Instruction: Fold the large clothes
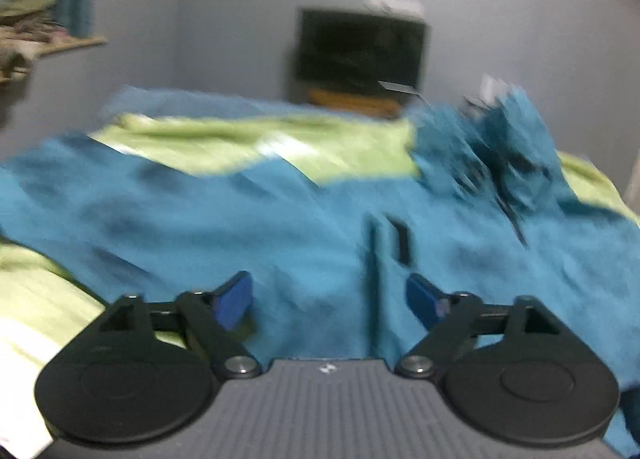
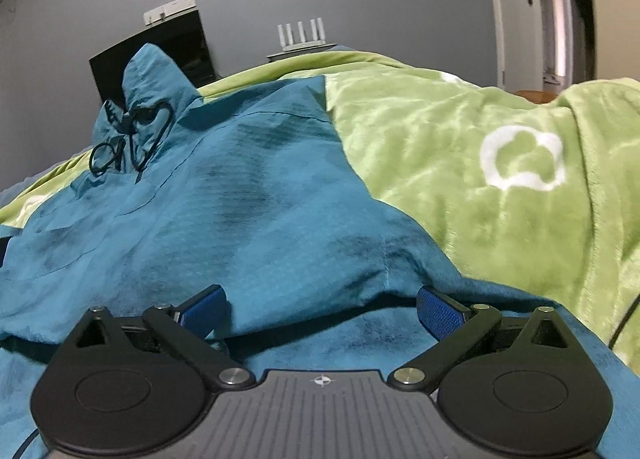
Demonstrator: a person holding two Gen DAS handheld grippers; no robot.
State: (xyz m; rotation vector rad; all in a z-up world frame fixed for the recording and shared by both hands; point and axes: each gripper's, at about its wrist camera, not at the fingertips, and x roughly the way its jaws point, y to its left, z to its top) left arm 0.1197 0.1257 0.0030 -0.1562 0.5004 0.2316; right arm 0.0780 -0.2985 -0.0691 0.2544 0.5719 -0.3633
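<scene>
both the left gripper (image 1: 328, 301) and right gripper (image 2: 320, 309) gape wide and empty over the teal jacket (image 2: 248, 211), so each should pinch a hem edge squarely before folding.

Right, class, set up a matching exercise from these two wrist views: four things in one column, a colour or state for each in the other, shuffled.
Things:
1. crumpled thin hooded jacket
2. plush fleece blanket
3. thin looped drawstring cord
4. right gripper

Descriptions:
A. lime green with white shapes
B. black
C. teal
D. open, fabric between its fingers

Pairs: 1-C, 2-A, 3-B, 4-D
</scene>
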